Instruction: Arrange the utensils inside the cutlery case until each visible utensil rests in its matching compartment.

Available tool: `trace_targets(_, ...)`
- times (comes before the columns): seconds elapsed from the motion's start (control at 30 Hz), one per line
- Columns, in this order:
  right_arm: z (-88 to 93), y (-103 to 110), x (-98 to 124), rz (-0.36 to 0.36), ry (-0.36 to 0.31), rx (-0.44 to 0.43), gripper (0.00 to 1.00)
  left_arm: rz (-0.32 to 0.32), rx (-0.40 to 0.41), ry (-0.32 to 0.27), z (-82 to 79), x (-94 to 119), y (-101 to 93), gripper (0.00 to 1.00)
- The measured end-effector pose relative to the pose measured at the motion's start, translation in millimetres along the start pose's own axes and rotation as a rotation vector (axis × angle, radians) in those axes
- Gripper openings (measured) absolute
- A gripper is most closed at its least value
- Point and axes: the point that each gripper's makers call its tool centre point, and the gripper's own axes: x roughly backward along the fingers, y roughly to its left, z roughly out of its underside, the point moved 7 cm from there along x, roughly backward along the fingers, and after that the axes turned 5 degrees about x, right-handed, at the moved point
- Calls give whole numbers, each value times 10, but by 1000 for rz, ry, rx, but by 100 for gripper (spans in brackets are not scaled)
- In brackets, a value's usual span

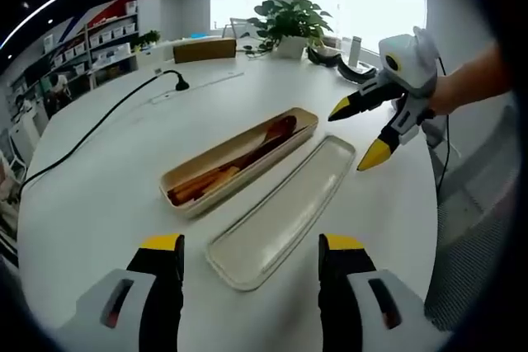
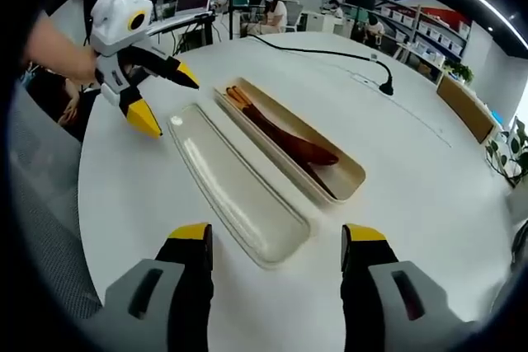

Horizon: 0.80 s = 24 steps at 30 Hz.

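One open cutlery case [image 1: 239, 161] lies on the white counter [image 1: 107, 195], at twelve o'clock from the left hand-held gripper [image 1: 252, 246], whose two yellow-tipped jaws stand apart, gripping nothing. Inside the case lie brown wooden utensils [image 1: 247, 154]; a spoon bowl shows at its far end, but their exact count cannot be told. One lid [image 1: 285, 212] rests flat just beside the case, alongside it. The right hand-held gripper [image 1: 361, 133] hovers at two o'clock, jaws apart and empty, near the lid's far end. One black cable [image 1: 99, 125] crosses the counter at ten o'clock. One potted plant [image 1: 290, 26] stands at twelve o'clock, far back.

In the right gripper view, case [image 2: 289, 142] and lid [image 2: 235, 183] lie side by side.
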Motion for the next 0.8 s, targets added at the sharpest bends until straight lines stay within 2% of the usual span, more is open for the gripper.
trace_targets(0.23, 47, -1, -30, -23, 4, -41, 59, 24, -15, 40, 65, -78, -68, 68)
trace_targets(0.5, 76, 19, -119, -46, 16, -5, 59, 2, -45, 72, 78, -149, -23, 64)
trace_targets(0.63, 68, 34, -135, -67, 5, -30, 55, 9, -56, 83, 90, -159, -26, 63)
trace_targets(0.8, 78, 58, -143, -53, -28, -33, 52, -1, -62, 81, 110, -142, -32, 61)
